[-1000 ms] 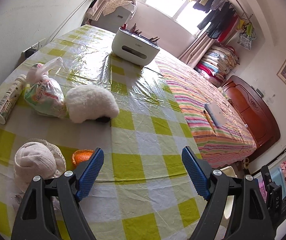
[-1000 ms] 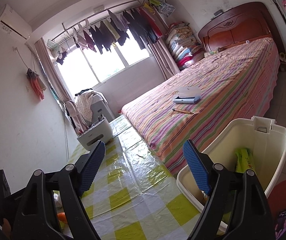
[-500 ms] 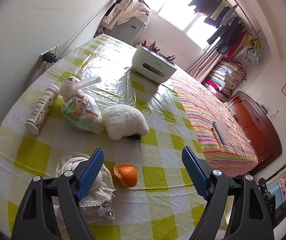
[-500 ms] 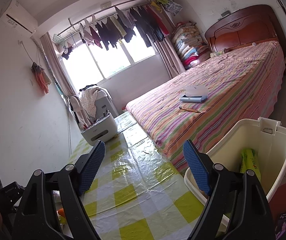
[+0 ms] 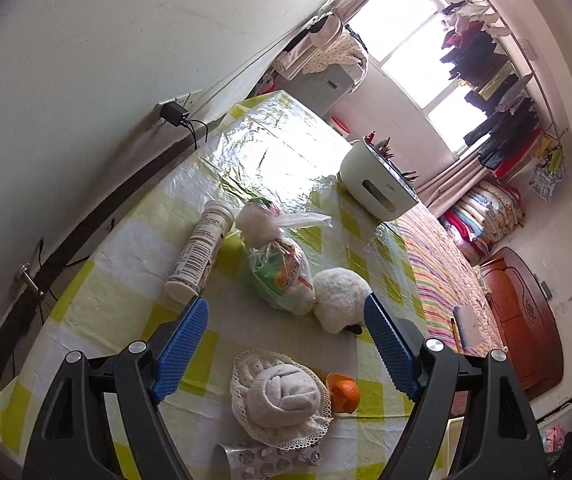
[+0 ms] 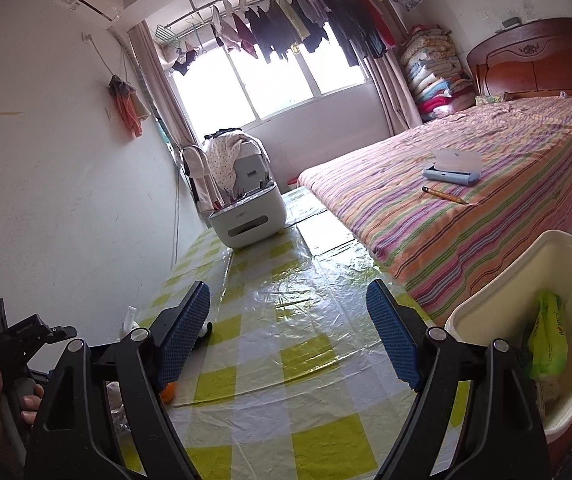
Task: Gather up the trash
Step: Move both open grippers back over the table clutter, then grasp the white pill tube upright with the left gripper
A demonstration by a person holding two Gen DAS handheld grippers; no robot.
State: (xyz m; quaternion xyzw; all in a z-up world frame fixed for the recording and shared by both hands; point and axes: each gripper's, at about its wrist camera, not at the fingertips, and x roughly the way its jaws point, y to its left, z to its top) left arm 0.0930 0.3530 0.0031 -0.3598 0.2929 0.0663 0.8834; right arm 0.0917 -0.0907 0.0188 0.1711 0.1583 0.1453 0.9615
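Note:
My left gripper (image 5: 286,320) stands open over the checked table (image 5: 134,300), nothing between its blue pads. Under it lie a rolled white cloth in a lace net (image 5: 282,396), an orange peel (image 5: 343,392) and a foil pill blister (image 5: 270,458). Farther off sit a knotted plastic bag of wrappers (image 5: 282,268), a white tube on its side (image 5: 202,252) and a fluffy white ball (image 5: 339,298). My right gripper (image 6: 287,328) is open too, above bare tablecloth (image 6: 293,344). The cream bin (image 6: 525,320) at the right edge holds a green bag (image 6: 547,340).
A white utensil box (image 5: 373,188) stands at the table's far end. A striped bed (image 6: 465,200) runs along the table's right side. The wall with a plugged socket (image 5: 174,112) bounds the left. A hand (image 6: 6,396) holds the left gripper's handle.
The left view swung left and rolled: the bag, tube and fluffy ball now sit ahead, the rolled cloth and peel between the fingers. The right view shifted a little toward the table.

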